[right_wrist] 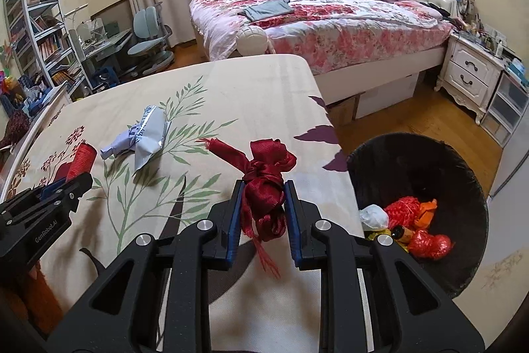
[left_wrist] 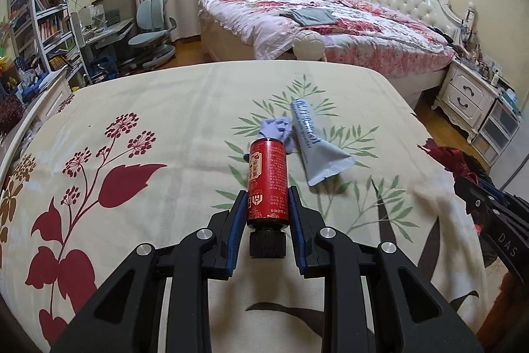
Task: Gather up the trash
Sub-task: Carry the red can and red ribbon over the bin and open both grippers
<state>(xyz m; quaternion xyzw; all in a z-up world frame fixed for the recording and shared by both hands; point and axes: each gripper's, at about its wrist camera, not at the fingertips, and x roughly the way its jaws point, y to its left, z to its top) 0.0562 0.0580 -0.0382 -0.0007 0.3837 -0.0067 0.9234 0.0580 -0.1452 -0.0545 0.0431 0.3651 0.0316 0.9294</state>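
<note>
- Clamping my left gripper [left_wrist: 267, 204] on a small red cylindrical bottle with a black ribbed cap [left_wrist: 267, 187], I hold it lengthwise between the blue pads, cap end toward my camera, base pointing ahead.
- Just beyond the bottle's far end a crumpled lilac-blue wad [left_wrist: 277, 131] lies on the cream floral-printed cloth [left_wrist: 165, 108], and right beside it, ahead and to the right of my left fingers, lies a flattened silver-grey tube with blue lettering [left_wrist: 314, 141].
- My right gripper [right_wrist: 263, 197] is closed tight on a knotted dark red satin ribbon bundle [right_wrist: 264, 191]; loose ends stick out ahead to the left and frayed threads dangle below the pads.
- To the right of my right gripper, beside the cloth's edge, stands a round black bin [right_wrist: 416, 174] holding red mesh, orange scraps and a white wad.
</note>
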